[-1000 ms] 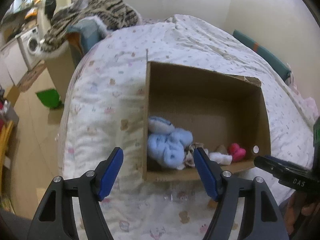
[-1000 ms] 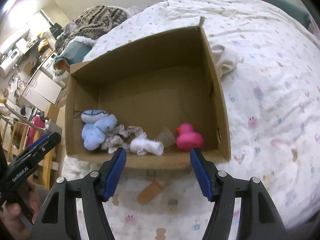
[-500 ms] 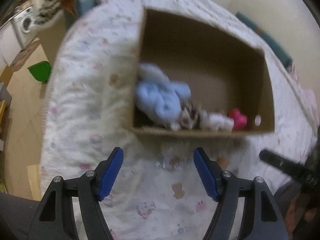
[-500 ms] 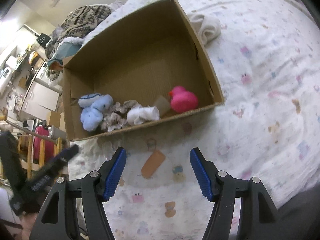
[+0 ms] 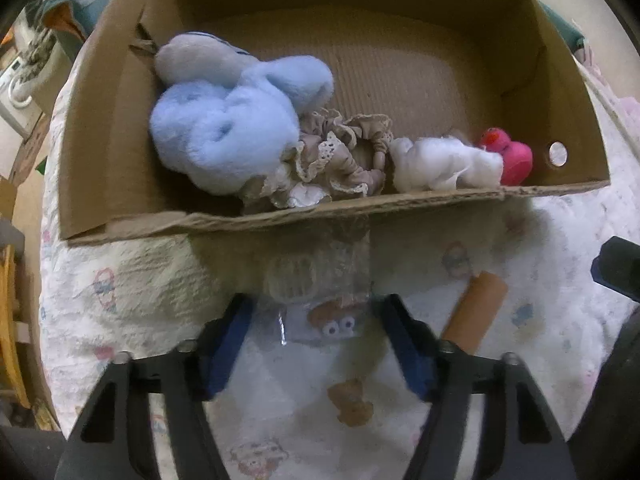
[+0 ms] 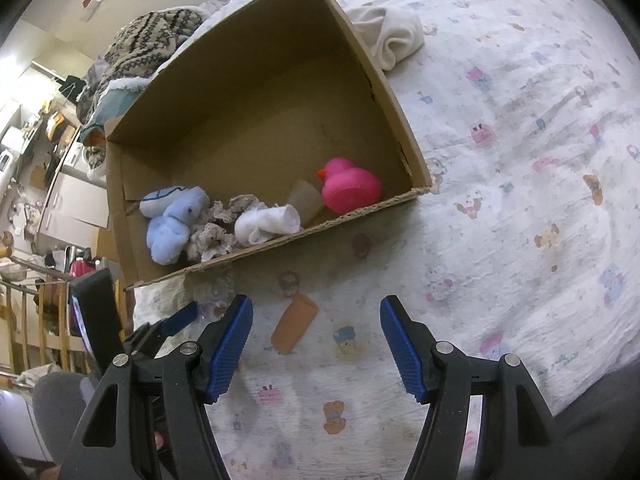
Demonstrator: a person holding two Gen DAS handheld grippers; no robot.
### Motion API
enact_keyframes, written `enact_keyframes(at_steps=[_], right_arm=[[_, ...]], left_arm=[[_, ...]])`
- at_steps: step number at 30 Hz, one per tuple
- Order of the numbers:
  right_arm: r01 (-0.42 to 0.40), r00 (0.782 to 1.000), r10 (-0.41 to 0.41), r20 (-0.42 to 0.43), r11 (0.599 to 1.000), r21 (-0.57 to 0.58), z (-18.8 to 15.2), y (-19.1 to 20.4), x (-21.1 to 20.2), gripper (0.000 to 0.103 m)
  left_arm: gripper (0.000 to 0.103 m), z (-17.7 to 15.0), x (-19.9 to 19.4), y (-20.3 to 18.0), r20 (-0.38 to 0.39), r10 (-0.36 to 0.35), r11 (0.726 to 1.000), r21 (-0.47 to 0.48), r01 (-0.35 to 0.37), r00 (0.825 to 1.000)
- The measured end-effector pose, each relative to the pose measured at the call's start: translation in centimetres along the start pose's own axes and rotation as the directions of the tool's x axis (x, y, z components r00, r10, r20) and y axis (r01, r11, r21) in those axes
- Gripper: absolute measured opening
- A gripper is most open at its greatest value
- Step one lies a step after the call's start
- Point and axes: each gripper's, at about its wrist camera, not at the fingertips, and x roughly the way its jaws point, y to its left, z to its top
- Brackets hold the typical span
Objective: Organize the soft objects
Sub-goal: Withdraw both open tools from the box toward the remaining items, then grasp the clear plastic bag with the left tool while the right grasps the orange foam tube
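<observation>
We saw an open cardboard box (image 5: 120, 128) resting on a bed covered by a white quilt (image 6: 520, 160) printed with small cartoon animals. Along the box's near wall lay a row of soft things: a light blue plush toy (image 5: 228, 120) at the left end, touching a bunched beige frilly cloth (image 5: 336, 160), then a rolled white sock (image 5: 444, 162), and a pink rubber duck (image 6: 350, 190) at the right end. The rest of the box floor was bare cardboard.

Outside the box, just in front of its near wall, a small clear plastic bag (image 5: 316, 292) with a little toy with googly eyes inside lay on the quilt. The left gripper (image 5: 316, 340) pointed steeply down over it, its blue fingers (image 5: 226, 344) closing with the bag between them, not yet pressing on it. An orange-brown tube (image 6: 295, 322) lay on the quilt just to the right of the bag.

The right gripper (image 6: 316, 350) hung above the quilt near the tube, its fingers spread wide with nothing between them. A folded cream cloth (image 6: 392, 36) lay beside the box's far right wall.
</observation>
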Motion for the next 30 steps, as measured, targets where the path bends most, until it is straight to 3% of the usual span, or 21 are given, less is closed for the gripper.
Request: enact_keyframes(at_steps=[1, 3, 6, 15, 25, 30], right_arm=[[0.001, 1.000, -0.001, -0.004, 1.000, -0.001, 0.0, 0.0, 0.1, 0.070], [0.002, 1.000, -0.002, -0.007, 1.000, -0.004, 0.0, 0.1, 0.2, 0.070], [0.000, 1.000, 0.000, -0.007, 1.000, -0.012, 0.1, 0.4, 0.3, 0.070], [-0.005, 1.000, 0.004, -0.027, 1.000, -0.025, -0.1, 0.6, 0.6, 0.070], [-0.070, 0.992, 0.071, -0.103, 0.997, 0.015, -0.6, 0.5, 1.7, 0.070], [-0.101, 0.986, 0.106, -0.131, 0.994, 0.040, -0.8, 0.3, 2.1, 0.070]], left_arm=[[0.047, 0.0, 0.1, -0.1, -0.003, 0.010, 1.000, 0.007, -0.010, 1.000], [0.026, -0.1, 0.0, -0.1, -0.001, 0.003, 1.000, 0.010, -0.003, 1.000], [0.013, -0.2, -0.3, 0.1, -0.006, -0.018, 1.000, 0.003, 0.018, 1.000], [0.010, -1.3, -2.7, 0.3, -0.004, -0.047, 0.999, -0.003, 0.047, 0.999], [0.010, -3.7, -8.5, 2.1, 0.016, -0.017, 1.000, 0.011, 0.017, 1.000], [0.010, -3.1, -9.8, 3.7, 0.034, 0.004, 1.000, -0.031, -0.003, 0.999]])
